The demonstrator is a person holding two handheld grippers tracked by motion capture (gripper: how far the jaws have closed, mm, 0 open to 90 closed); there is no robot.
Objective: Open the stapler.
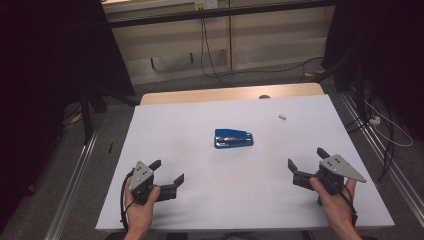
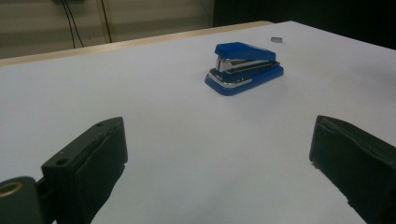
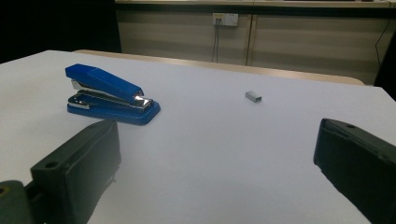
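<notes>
From above, you hold the left gripper (image 1: pixel 166 171) and right gripper (image 1: pixel 306 159) low at the table (image 1: pixel 165 125)'s near corners, jaws spread wide and empty; the blue stapler (image 1: pixel 233 138) lies mid-table, well apart. Your left gripper view shows its hinged rear. Your right gripper view shows its chrome nose and a strip of staples (image 3: pixel 253 95) beyond.

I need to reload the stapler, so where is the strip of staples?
In the high view, the staples lie on the white table toward its far right, beyond and right of the blue stapler, apart from it.
</notes>
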